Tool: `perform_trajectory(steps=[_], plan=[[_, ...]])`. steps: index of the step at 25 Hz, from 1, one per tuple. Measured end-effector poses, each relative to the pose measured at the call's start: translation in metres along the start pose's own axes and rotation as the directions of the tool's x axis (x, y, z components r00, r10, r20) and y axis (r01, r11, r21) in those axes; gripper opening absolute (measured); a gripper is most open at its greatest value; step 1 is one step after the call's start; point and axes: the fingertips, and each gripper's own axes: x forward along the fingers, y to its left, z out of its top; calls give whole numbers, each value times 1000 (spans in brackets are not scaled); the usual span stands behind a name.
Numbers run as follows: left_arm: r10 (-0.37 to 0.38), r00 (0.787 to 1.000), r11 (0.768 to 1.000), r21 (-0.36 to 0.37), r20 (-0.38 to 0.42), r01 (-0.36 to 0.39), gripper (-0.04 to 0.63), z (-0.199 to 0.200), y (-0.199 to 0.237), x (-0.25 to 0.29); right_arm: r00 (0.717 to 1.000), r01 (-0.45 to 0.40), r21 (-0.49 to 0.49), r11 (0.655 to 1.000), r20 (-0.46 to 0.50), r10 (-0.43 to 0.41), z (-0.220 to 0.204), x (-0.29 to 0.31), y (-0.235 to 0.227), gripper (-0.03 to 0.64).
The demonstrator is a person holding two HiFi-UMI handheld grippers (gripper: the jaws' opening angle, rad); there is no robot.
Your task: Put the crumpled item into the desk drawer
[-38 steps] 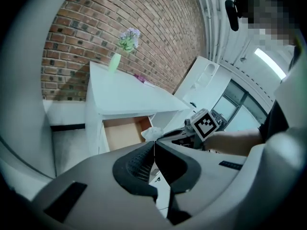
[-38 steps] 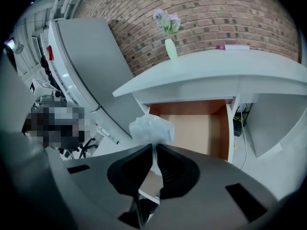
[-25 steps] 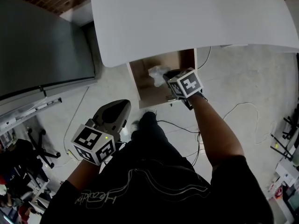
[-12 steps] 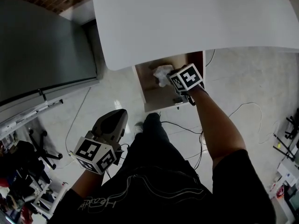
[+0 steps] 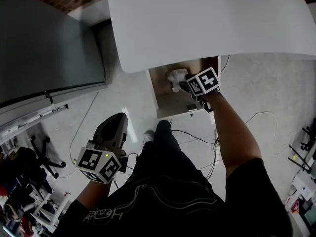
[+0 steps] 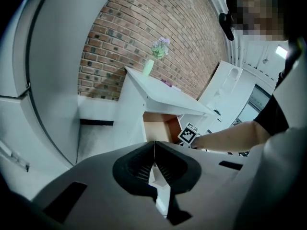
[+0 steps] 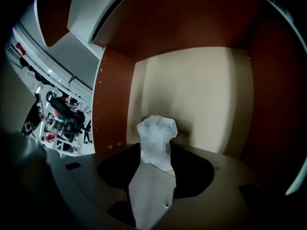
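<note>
Below the desk (image 5: 207, 28) at 12 o'clock, we're reaching into the open drawer (image 5: 170, 105) w/ the right gripper (image 7: 156, 150), jaws opening round the crumpled item (image 7: 157, 128) to drop it there, left gripper (image 6: 154, 147) idling clenched & empty at 7.

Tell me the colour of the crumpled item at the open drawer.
White. The crumpled item shows best in the right gripper view.
</note>
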Motion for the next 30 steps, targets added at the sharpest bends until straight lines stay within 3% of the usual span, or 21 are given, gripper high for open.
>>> perform_trajectory(steps=[5,11,15,18,23,25,30], plan=[[-15,999,1000,-4,33,15,23,4,0,-14,992,-1,62,998,128,-7,17,-42,17,209],[-72,996,997,-4,43,72,25,19,-8,-38,933,-72,80,994,359,39,23,-118,85,209],[-163,986,986,-12,38,163,25,34,-29,-68,836,-172,64,983,537,111,32,-185,154,153],[-202,979,979,6,41,202,23,45,-48,-96,772,-178,4,984,621,137,35,-236,209,130],[-255,964,967,26,76,254,23,60,-71,-141,625,-192,-86,978,757,189,30,-317,291,80],[-291,953,957,47,87,288,23,64,-83,-163,593,-190,-95,977,782,192,21,-338,316,63],[-367,922,926,136,120,351,23,85,-111,-211,547,-153,-161,975,808,219,11,-380,369,58]])
